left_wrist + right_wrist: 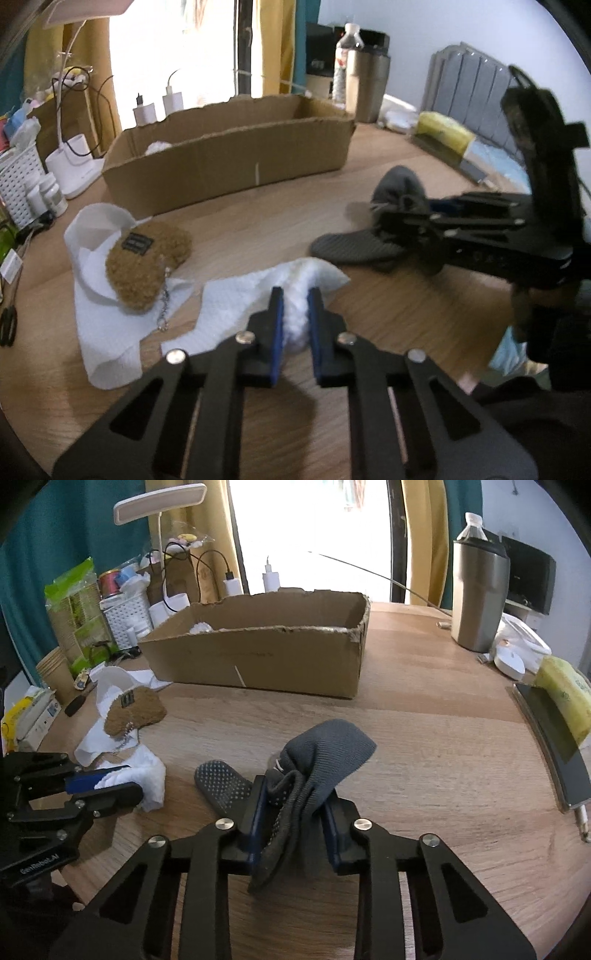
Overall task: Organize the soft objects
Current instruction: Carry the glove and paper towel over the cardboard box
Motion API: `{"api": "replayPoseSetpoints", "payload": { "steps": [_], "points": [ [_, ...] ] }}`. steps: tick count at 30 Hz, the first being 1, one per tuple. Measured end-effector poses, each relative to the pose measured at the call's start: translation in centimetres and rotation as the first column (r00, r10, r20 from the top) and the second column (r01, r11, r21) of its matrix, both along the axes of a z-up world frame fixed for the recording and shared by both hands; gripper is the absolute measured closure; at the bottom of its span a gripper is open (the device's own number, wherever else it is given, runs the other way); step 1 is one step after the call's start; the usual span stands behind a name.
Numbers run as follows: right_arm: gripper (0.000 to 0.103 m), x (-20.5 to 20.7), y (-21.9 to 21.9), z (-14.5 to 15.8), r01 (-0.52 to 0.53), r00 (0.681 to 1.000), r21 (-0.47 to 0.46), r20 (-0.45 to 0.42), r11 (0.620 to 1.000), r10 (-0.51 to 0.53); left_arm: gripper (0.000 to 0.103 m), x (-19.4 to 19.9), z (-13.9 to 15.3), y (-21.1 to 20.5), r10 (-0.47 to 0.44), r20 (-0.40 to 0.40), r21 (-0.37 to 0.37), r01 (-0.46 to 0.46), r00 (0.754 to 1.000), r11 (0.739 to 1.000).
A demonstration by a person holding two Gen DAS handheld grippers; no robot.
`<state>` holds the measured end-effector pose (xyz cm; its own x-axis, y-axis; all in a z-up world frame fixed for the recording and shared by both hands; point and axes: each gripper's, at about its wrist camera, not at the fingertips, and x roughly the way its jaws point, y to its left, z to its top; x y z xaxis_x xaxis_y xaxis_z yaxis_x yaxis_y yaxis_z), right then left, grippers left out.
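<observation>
Right wrist: sock (325, 760) bunched, seemingly upward.

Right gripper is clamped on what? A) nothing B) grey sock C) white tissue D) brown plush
B: the right gripper has its blue pads pressed on the bunched grey sock; the white tissue is in the left gripper, and the brown plush lies untouched.
</observation>
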<state>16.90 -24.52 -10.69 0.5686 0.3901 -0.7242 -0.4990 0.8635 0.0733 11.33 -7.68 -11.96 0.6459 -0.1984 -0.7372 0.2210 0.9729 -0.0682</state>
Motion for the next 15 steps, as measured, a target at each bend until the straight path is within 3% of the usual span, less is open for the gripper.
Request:
{"api": "replayPoseSetpoints", "payload": {
  "steps": [8,15],
  "points": [
    [0.076,0.1,-0.1,2.9,0.002,0.998,0.02,0.07,1.0,-0.004,0.091,-0.1,3.0,1.4,0.017,0.067,-0.08,-0.012,0.998,0.997],
    [0.076,0.3,0.5,5.2,-0.011,0.993,0.033,0.121,0.999,0.007,0.091,0.2,4.9,1.9,0.015,0.115,-0.092,-0.005,0.993,0.996]
  ]
}}
